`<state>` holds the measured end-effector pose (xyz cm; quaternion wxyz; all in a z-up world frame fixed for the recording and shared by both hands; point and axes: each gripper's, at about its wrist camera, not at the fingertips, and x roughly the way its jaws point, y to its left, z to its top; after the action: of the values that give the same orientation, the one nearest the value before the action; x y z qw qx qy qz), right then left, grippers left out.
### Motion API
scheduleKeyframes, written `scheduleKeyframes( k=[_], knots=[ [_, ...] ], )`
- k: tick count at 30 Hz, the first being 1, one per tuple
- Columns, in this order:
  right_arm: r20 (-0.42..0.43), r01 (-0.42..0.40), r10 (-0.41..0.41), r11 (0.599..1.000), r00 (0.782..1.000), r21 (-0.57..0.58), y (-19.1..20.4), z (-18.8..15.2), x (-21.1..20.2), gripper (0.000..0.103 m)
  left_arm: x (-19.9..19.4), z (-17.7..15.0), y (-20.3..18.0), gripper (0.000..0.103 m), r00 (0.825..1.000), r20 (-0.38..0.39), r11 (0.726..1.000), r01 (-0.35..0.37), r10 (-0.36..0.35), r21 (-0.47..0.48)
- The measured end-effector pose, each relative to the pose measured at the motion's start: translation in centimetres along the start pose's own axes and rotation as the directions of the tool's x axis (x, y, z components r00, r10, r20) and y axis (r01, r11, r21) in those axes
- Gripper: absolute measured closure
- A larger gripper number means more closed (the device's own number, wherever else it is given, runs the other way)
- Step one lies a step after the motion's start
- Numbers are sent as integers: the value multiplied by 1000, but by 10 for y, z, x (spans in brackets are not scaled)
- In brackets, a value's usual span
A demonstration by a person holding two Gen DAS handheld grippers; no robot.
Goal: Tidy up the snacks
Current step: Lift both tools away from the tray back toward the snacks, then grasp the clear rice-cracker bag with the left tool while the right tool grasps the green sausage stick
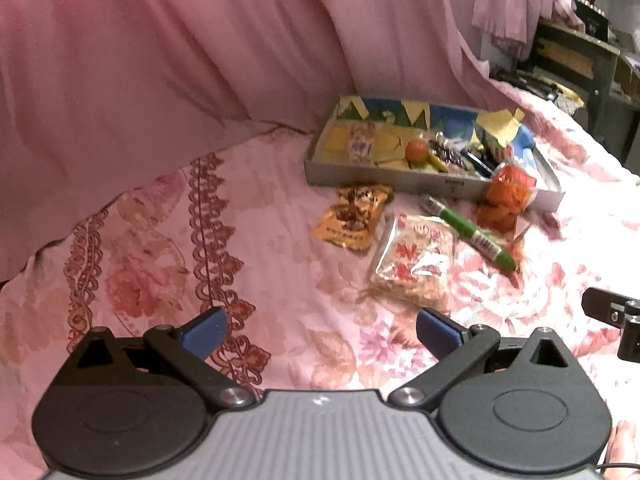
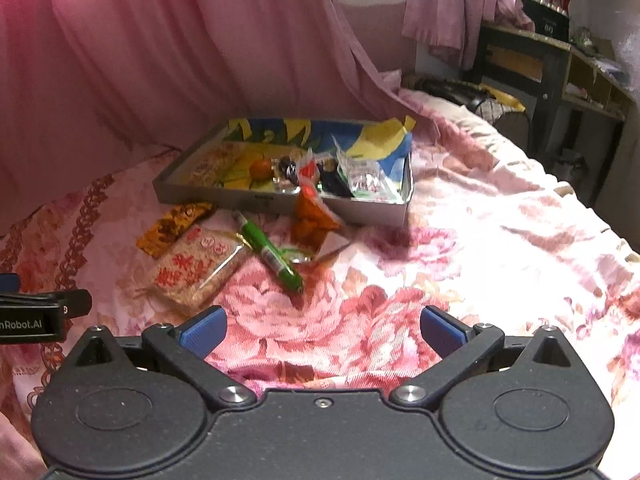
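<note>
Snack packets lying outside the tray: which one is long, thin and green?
The green stick packet, lying slantwise on the bedspread between the clear red-printed packet and the orange packet.

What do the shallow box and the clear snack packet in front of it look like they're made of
The shallow box: probably cardboard, with matte grey outer walls, straight folded edges and a printed blue-and-yellow lining; thin metal can't be ruled out. The clear snack packet: thin glossy plastic film, judging by its crinkles, bright glare and the contents showing through behind red print.
</note>
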<state>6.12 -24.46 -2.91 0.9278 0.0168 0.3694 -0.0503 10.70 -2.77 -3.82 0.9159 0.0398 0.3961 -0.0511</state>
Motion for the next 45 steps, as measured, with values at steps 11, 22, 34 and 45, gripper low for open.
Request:
scheduleKeyframes(
  k=[11,22,34,45],
  knots=[
    [-99,-35,36,999,994,11,-6,10,23,1,26,12,-6,0,996,-79,998,42,-39,40],
    [-171,-37,29,998,985,-44,-17,30,56,1,59,28,-21,0,994,-88,985,80,-67,152],
    [-164,-40,15,987,986,-154,-19,51,85,1,86,40,-32,0,988,-69,968,149,-138,199],
    [-176,-87,66,990,982,-113,-33,66,115,1,109,49,-31,0,977,-84,956,211,-198,202]
  ],
)
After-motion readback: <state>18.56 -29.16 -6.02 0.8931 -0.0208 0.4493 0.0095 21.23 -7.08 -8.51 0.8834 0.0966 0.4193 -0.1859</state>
